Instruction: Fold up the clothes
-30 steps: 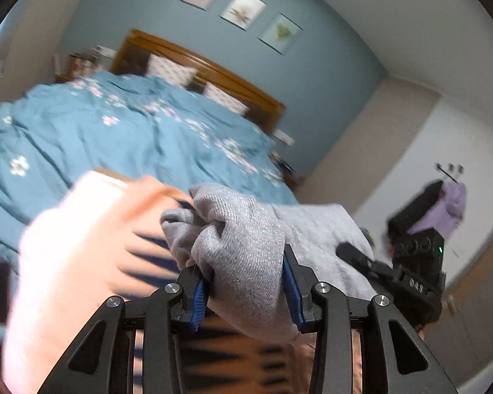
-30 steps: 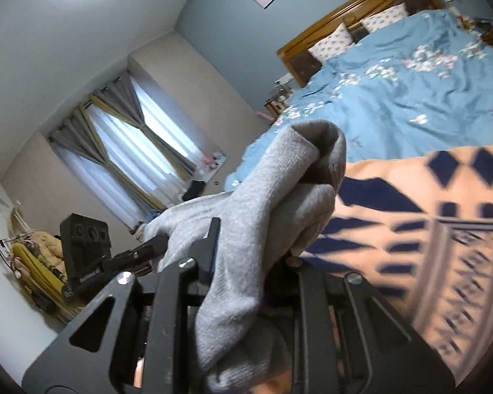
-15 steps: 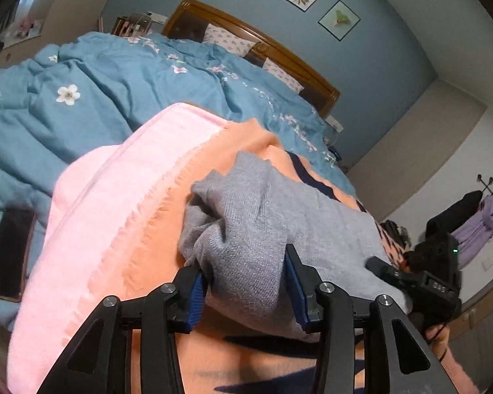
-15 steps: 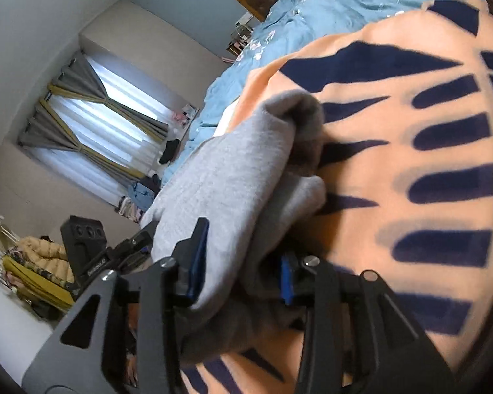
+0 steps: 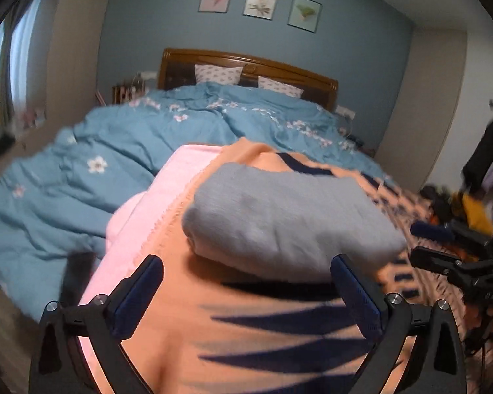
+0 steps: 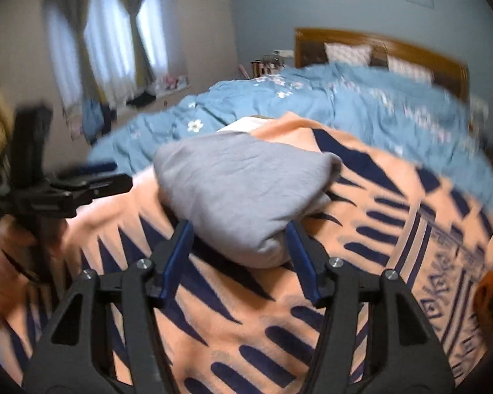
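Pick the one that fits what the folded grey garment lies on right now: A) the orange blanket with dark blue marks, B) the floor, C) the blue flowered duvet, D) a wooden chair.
A: the grey garment rests on the orange blanket, released, with both claws open.

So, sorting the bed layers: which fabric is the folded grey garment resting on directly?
The orange blanket with navy marks; the pink blanket beside it and blue duvet aren't under the grey garment.
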`<state>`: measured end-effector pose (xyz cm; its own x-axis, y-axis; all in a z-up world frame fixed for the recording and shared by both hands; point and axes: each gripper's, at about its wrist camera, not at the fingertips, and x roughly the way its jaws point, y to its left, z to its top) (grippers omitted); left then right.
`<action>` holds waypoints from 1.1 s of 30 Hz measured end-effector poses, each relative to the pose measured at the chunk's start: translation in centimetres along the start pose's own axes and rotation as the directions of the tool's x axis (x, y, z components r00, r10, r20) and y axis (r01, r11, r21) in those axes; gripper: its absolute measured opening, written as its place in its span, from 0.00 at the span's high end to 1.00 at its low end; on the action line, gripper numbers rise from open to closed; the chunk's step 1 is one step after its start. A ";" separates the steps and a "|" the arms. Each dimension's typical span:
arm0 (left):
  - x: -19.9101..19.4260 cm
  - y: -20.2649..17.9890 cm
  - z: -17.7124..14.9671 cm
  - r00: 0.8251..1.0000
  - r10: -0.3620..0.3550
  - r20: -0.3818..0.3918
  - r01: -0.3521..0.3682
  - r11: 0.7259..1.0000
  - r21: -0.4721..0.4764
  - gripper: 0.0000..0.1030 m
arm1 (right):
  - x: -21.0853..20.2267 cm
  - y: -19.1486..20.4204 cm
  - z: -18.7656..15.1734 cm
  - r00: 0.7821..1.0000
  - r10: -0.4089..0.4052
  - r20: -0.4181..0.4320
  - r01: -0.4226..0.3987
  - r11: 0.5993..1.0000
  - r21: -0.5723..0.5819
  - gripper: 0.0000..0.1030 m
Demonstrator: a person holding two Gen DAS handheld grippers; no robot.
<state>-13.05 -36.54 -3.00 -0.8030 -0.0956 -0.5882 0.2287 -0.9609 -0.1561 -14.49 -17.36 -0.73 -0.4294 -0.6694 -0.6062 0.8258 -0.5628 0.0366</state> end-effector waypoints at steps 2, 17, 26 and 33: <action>-0.3 -1.4 -0.4 1.000 0.022 -0.004 -0.022 0.999 0.039 0.00 | 1.2 1.0 -0.3 1.000 -0.019 -0.019 0.018 0.999 -0.049 0.41; -2.2 -5.6 -2.2 0.996 0.088 0.006 -0.088 0.992 0.085 0.00 | 1.0 1.1 -1.4 0.998 -0.058 -0.022 0.057 0.998 -0.018 0.48; -4.7 -7.5 -2.5 0.992 0.116 0.045 -0.120 0.985 0.126 0.00 | 0.2 1.6 -2.0 0.999 -0.048 -0.025 0.048 0.999 -0.010 0.48; -5.5 -7.8 -2.7 0.993 0.107 0.042 -0.111 0.989 0.101 0.00 | -0.4 2.2 -2.4 0.999 -0.038 -0.026 0.038 0.999 -0.009 0.46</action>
<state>-8.88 -27.83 -0.71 -0.7961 -0.2085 -0.5681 0.2594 -0.9657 -0.0091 -11.64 -17.15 -2.32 -0.4512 -0.6345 -0.6275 0.8121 -0.5834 0.0061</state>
